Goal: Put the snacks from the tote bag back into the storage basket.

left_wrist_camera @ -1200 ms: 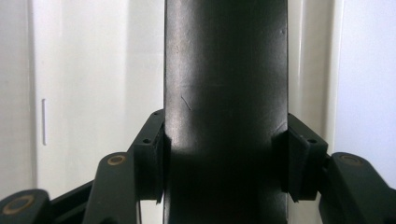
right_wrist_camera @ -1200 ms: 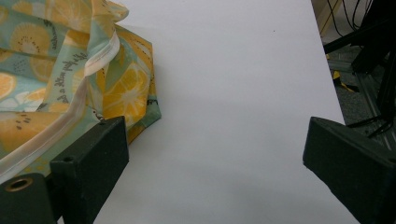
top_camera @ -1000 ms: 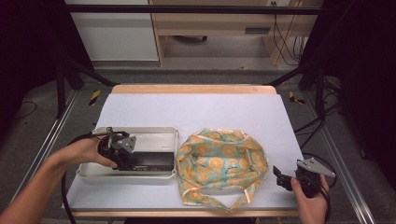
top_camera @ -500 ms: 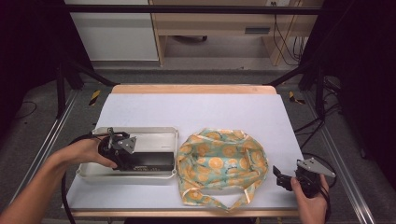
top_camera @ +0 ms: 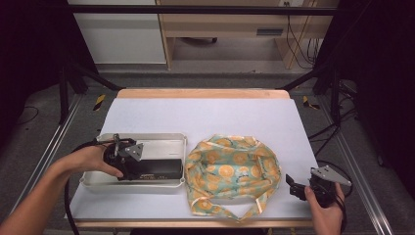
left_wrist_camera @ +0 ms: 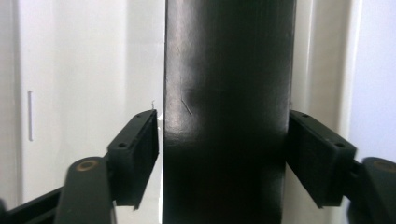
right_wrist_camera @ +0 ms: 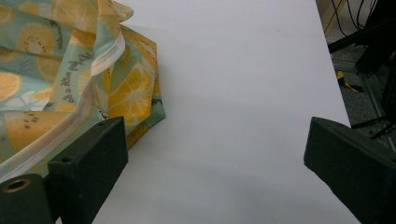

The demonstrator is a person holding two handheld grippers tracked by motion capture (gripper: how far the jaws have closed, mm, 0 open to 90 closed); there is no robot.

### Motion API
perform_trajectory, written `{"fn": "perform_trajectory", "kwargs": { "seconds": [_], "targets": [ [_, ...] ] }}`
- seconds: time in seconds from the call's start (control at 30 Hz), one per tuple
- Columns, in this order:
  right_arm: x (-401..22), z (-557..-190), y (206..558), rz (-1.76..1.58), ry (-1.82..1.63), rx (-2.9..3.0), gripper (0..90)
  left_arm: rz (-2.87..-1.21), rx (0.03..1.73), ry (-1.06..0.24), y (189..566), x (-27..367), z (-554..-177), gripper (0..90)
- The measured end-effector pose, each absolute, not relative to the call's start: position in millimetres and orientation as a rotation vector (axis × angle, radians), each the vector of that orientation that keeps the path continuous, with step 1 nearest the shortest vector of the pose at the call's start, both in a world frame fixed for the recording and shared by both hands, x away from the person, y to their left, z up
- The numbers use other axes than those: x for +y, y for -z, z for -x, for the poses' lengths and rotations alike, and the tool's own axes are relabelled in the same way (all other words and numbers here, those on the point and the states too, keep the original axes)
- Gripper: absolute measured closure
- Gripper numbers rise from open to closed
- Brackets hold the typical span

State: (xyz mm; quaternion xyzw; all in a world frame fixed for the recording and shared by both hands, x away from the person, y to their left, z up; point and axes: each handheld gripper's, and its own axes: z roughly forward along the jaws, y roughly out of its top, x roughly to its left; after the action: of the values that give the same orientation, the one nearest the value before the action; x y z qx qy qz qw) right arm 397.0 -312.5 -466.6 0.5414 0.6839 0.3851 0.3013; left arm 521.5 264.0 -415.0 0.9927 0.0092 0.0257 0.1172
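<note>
On the bench (top_camera: 147,115) a tray (top_camera: 161,142) lies at the left with a box (top_camera: 159,169) inside it; the cloth bag (top_camera: 232,169) lies just right of the tray, nearer the front edge than the back.

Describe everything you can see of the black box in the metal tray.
The black box is long, flat-sided and smooth, with a slight sheen and a faint scratch. It lies along the near wall of the shallow metal tray. The left gripper straddles one end; its jaws have just been opening, with a sliver of gap at one pad.
</note>
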Motion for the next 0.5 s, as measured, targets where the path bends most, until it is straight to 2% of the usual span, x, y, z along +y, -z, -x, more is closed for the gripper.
{"fn": "perform_trajectory", "kwargs": {
  "seconds": [0.37,0.5],
  "targets": [
    [-312,-397,466,-1.436,-1.029,1.817,6.8,-2.872,0.109,-0.110,401,260,-517,10.0],
    [-312,-397,466,-1.435,-1.028,1.816,6.8,-2.862,0.133,-0.124,397,258,-515,8.8]
  ]
}}
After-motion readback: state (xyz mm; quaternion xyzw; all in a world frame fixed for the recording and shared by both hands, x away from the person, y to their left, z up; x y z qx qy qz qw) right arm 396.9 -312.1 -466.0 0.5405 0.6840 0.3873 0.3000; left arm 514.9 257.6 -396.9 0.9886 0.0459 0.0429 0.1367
